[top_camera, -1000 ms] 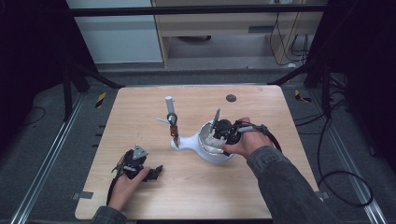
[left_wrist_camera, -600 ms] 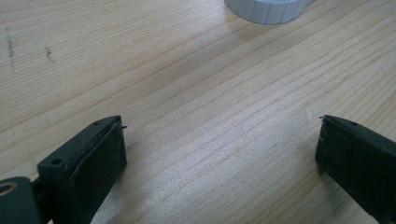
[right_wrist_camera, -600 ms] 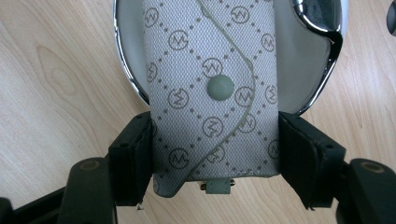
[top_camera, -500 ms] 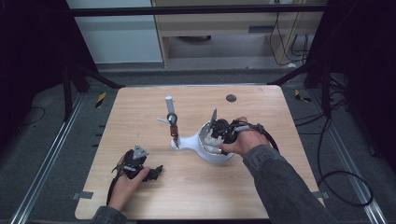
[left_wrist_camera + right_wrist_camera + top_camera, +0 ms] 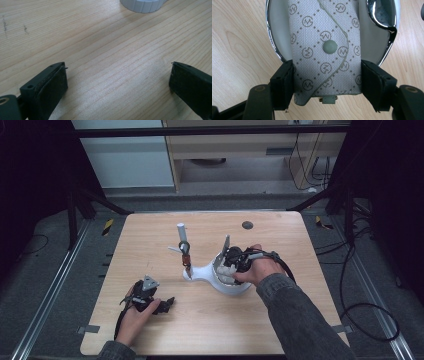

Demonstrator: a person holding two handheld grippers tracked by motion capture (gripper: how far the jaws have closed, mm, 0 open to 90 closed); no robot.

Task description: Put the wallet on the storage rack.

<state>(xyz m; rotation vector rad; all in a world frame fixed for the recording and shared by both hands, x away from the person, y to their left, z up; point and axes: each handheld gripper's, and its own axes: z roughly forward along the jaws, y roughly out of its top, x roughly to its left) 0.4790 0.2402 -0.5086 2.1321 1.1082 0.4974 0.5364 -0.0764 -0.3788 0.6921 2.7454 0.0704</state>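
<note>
Right gripper [image 5: 327, 80] clamped on a monogrammed fabric pouch [image 5: 324, 50], one of the fingers [image 5: 283, 85] pressed flat against each long side near its lower end, snap button facing the camera. Pouch lying lengthwise inside a white, chrome-rimmed bowl-shaped dish [image 5: 375, 45], lower edge poking out past the rim toward the gripper; gripped at the end rather than the middle, probably so the rest can settle into the hollow without the fingers fouling the rim. Seen from the high view, the same right gripper [image 5: 235, 262] sits over the white dish [image 5: 227, 287] near the middle of the bench [image 5: 280, 320], hand behind it, forearm coming in from the lower right. A thin stem with a dark ring and a reddish piece [image 5: 185, 255] rising just left of the dish, seemingly joined to its white neck; exact make-up too small to tell. Small dark disc [image 5: 247, 225] lying well apart toward the far edge. Left gripper [image 5: 150, 300] parked low on the near left of the bench, well clear of the work, likely kept out of the way; its fingers [image 5: 52, 85] spread wide, nothing between them but bare wood, a ribbed white base [image 5: 142, 6] showing farther off.
</note>
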